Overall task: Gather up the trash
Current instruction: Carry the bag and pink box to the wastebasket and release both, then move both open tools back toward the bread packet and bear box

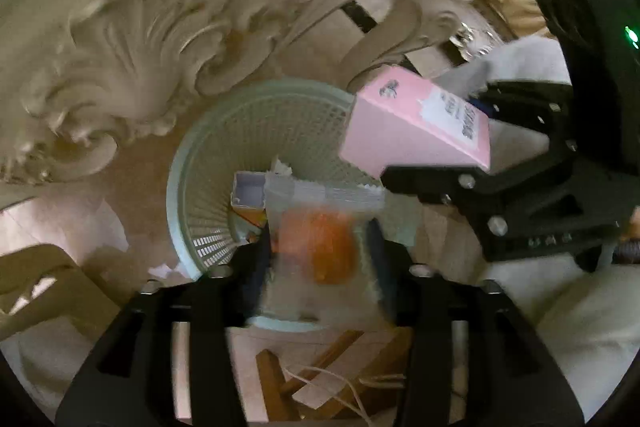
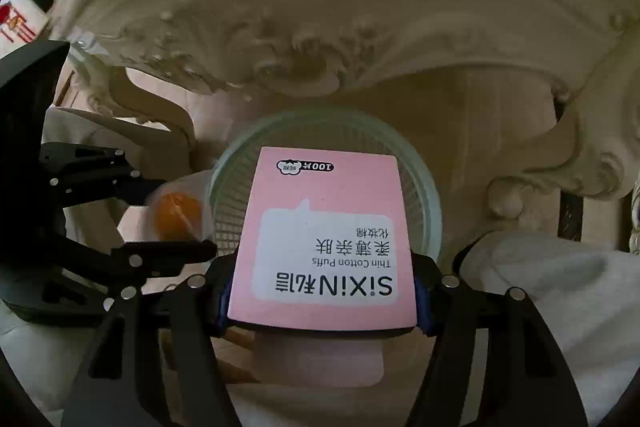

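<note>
Left gripper [image 1: 320, 251] pinches a clear cup [image 1: 316, 227]; right gripper [image 2: 322, 303] clamps a pink box [image 2: 324, 239], bin [image 2: 424, 195] at 12 o'clock.

A pink cotton-puff box [image 2: 326, 239] and a clear bag [image 1: 316, 239] with orange contents hang over the pale-green mesh bin [image 1: 256, 131].

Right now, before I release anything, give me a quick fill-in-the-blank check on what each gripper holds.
1. The right gripper holds a ____ box of cotton puffs.
2. The left gripper holds a clear bag with something ____ inside.
3. Both are held over a pale green ____.

Missing: pink; orange; basket
</note>
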A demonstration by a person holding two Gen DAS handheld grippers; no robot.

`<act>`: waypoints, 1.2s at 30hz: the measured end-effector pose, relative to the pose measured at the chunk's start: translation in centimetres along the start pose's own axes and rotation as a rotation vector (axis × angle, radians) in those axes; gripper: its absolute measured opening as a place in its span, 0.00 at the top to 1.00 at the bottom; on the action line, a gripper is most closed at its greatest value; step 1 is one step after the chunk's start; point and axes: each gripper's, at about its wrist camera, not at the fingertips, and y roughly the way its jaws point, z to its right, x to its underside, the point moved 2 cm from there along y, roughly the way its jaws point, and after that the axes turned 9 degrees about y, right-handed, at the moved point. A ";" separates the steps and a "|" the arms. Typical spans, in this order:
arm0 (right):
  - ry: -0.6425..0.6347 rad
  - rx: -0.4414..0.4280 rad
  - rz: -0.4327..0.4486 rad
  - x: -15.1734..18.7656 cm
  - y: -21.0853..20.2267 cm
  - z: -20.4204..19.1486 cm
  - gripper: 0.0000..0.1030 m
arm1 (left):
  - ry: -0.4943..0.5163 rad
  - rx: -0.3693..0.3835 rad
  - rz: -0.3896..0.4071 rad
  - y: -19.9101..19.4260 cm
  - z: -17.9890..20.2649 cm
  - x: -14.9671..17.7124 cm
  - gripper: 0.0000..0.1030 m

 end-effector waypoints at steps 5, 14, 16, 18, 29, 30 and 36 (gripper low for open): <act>0.039 0.057 0.022 -0.5 -0.1 0.5 0.22 | -0.023 -0.097 0.034 0.2 -1.1 -0.1 0.13; -0.098 -0.037 0.220 -0.6 -9.6 -3.1 0.22 | -0.056 -0.225 0.233 -11.0 -0.4 0.3 0.13; -0.122 -0.045 0.351 -2.1 -13.4 -4.3 0.22 | -0.057 -0.326 0.291 -14.5 -0.4 -0.1 0.13; -0.138 -0.044 0.457 -4.0 -16.1 -5.1 0.22 | -0.095 -0.409 0.381 -18.5 -1.3 -1.3 0.13; -0.153 0.012 0.688 -21.5 -17.8 -5.9 0.22 | -0.441 -0.590 0.504 -22.0 -13.5 -13.0 0.13; -0.153 0.021 0.678 -22.5 -17.3 -5.9 0.22 | -0.466 -0.603 0.498 -21.6 -14.4 -13.8 0.13; -0.156 0.024 0.627 -25.9 -15.1 -6.3 0.23 | -0.538 -0.623 0.426 -19.1 -18.0 -16.7 0.13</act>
